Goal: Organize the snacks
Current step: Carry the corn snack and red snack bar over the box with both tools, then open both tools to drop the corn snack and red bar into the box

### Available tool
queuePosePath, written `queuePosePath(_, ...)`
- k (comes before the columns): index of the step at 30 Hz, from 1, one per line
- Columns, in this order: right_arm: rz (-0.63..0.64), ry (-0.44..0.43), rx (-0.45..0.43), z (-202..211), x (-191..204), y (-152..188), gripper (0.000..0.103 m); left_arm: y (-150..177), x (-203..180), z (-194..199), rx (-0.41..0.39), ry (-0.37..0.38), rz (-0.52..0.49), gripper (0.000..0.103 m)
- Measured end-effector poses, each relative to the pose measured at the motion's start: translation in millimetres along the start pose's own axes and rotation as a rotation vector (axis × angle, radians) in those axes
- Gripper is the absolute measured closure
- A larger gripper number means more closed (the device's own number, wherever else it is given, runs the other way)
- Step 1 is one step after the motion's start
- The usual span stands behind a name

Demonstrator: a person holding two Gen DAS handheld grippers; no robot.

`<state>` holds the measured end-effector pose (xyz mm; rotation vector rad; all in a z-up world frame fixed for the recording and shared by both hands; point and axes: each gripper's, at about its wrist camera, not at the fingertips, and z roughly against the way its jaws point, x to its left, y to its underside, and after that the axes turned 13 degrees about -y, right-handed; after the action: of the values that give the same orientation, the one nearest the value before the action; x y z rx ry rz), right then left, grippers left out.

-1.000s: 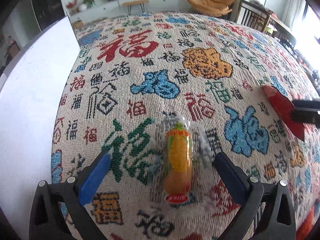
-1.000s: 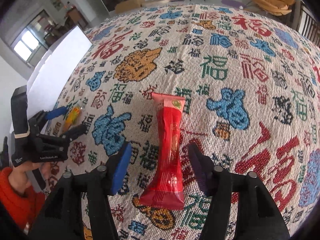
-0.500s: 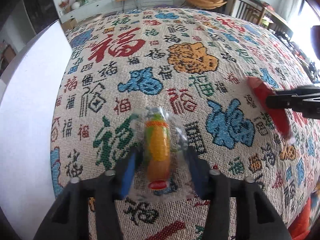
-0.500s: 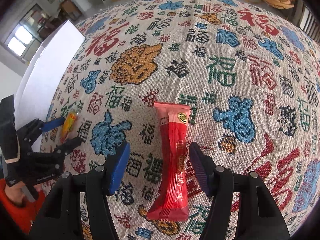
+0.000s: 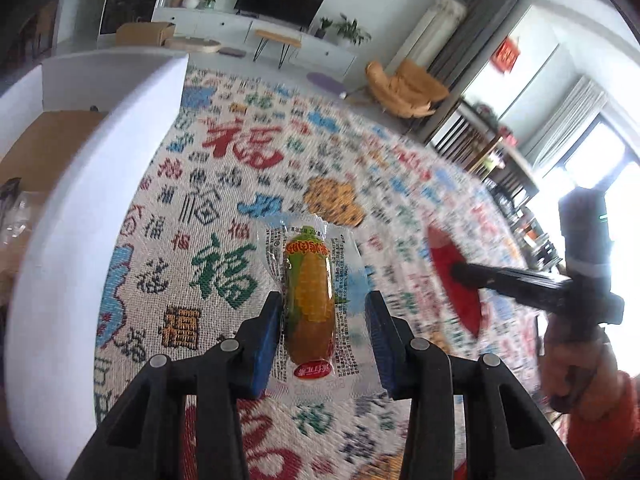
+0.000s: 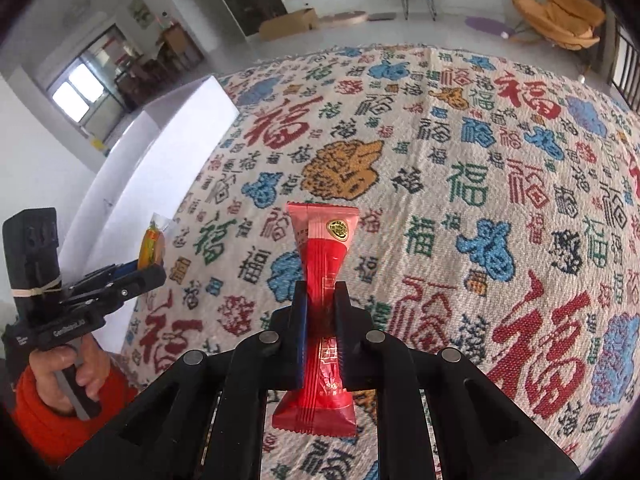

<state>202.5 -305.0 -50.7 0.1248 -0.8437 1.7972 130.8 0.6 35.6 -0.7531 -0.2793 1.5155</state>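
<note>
My left gripper (image 5: pixel 324 312) is shut on a corn-shaped snack in a clear wrapper (image 5: pixel 310 300) and holds it above the patterned cloth (image 5: pixel 224 184). My right gripper (image 6: pixel 321 300) is shut on a long red snack packet (image 6: pixel 322 276), pinched at its middle and lifted off the cloth (image 6: pixel 460 184). In the left wrist view the red packet (image 5: pixel 452 276) and right gripper show blurred at the right. In the right wrist view the left gripper (image 6: pixel 148 268) with the corn snack (image 6: pixel 152 244) is at the left.
A white box with an open top (image 5: pixel 92 184) stands along the left edge of the cloth; its cardboard-coloured inside shows. It also appears in the right wrist view (image 6: pixel 160 148). The room with chairs and a TV unit lies behind.
Both grippers closed on their snacks and lifted them off the cloth. The left one tilted up and toward the white box; the right jaws went from open to pinching the red packet.
</note>
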Motion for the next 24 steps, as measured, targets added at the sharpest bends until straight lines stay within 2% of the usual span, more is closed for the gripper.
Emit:
queuePosePath(3, 0.031, -0.046, -0.011, -1.3, 24.1, -7.9, 0.091, -8.9, 4.4, 39.3, -0.055, 0.053, 0.036, 0.061)
queuePosePath(7, 0.095, -0.106, -0.031, -3.4, 69.7, -26.2, 0.091, -20.7, 21.4, 88.6, -0.126, 0.087, 0.070, 0.061)
queuePosePath(11, 0.178, -0.175, -0.048, -10.2, 128.9, -47.9, 0.091, -36.5, 56.1, 133.9, -0.190, 0.065, 0.101, 0.061)
queuePosePath(13, 0.210, -0.220, -0.056, -16.3, 160.1, -58.2, 0.091, -42.8, 81.8, 152.9, -0.216, 0.015, 0.122, 0.060)
queuePosePath(18, 0.274, -0.351, -0.035, -46.0, 239.6, -75.9, 0.090, -46.0, 159.4, 178.8, -0.235, -0.234, 0.168, 0.059)
queuePosePath(22, 0.309, -0.426, 0.019, -86.4, 292.4, -76.7, 0.090, -35.0, 218.8, 166.7, -0.186, -0.365, 0.236, 0.057)
queuePosePath(24, 0.314, -0.432, 0.073, -113.9, 308.5, -72.9, 0.090, -26.6, 237.4, 152.4, -0.154, -0.438, 0.242, 0.054)
